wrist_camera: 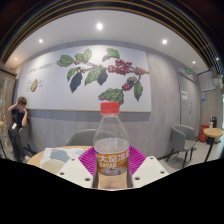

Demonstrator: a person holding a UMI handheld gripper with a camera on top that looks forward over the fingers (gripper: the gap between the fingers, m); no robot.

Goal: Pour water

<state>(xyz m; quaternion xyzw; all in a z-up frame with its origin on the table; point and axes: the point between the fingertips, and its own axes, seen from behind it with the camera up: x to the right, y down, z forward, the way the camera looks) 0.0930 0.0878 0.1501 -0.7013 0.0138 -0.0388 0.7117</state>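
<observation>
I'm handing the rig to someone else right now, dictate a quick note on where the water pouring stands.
Gripper: its fingers sit at either side of the water bottle; whether they press on it cannot be seen.
Bottle: upright, red cap still on, between the fingers.
Just beyond the bottle, a pale bowl-like container on the table.
Done: bottle reached.
Left: cap off, then pour. No pouring has begun.
</observation>
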